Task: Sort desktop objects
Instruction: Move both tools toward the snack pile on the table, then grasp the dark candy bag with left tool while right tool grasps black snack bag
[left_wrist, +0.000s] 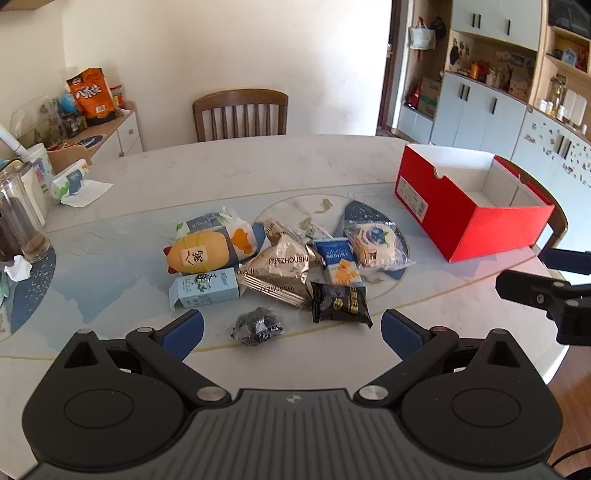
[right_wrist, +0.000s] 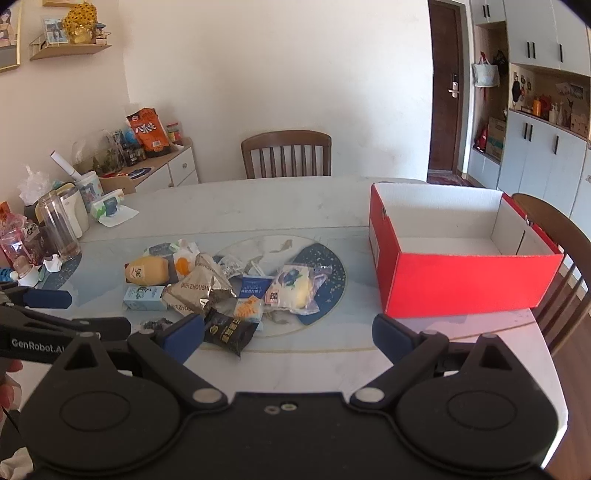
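A pile of snack packets lies mid-table: a yellow plush toy (left_wrist: 195, 254), a light-blue carton (left_wrist: 205, 288), a silver foil bag (left_wrist: 280, 271), a blue-and-white packet (left_wrist: 338, 262), a clear bread packet (left_wrist: 375, 242), a black packet (left_wrist: 340, 301) and a small dark wrapped piece (left_wrist: 256, 326). An open, empty red box (left_wrist: 469, 214) stands to the right, and shows in the right wrist view (right_wrist: 461, 273). My left gripper (left_wrist: 291, 332) is open and empty just before the small dark piece. My right gripper (right_wrist: 288, 336) is open and empty, right of the black packet (right_wrist: 229, 332).
A glass jar (left_wrist: 18, 218), cups and a tissue pack (left_wrist: 74, 184) stand at the table's left edge. A wooden chair (left_wrist: 240, 114) is behind the table, another (right_wrist: 565, 258) behind the red box. A side cabinet with snacks (left_wrist: 92, 96) is at the left wall.
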